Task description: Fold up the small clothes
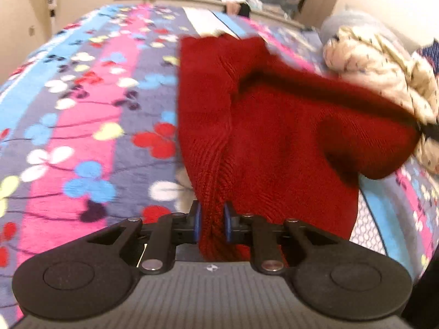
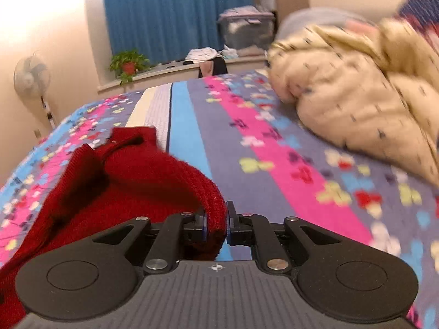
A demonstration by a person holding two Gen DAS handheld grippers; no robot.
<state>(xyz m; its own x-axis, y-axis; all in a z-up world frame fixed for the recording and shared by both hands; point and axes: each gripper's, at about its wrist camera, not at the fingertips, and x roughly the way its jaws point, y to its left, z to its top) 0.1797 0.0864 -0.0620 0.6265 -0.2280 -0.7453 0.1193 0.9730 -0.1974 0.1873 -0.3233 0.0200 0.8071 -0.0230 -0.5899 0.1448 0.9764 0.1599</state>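
Observation:
A dark red knitted garment (image 1: pixel 274 126) lies partly lifted over the flowered bedspread (image 1: pixel 82 109). My left gripper (image 1: pixel 212 223) is shut on a ribbed edge of it, the fabric bunched between the blue pads. In the right wrist view the same red garment (image 2: pixel 123 186) stretches away to the left, and my right gripper (image 2: pixel 215 223) is shut on another thick edge of it. The garment hangs between the two grippers, folded over on itself, with its far end resting on the bedspread (image 2: pixel 247 137).
A heap of cream padded clothing (image 1: pixel 384 76) lies on the bed to the right, close to the red garment; it also shows in the right wrist view (image 2: pixel 356 96). A fan (image 2: pixel 31 76), a potted plant (image 2: pixel 127 64) and blue curtains stand beyond the bed.

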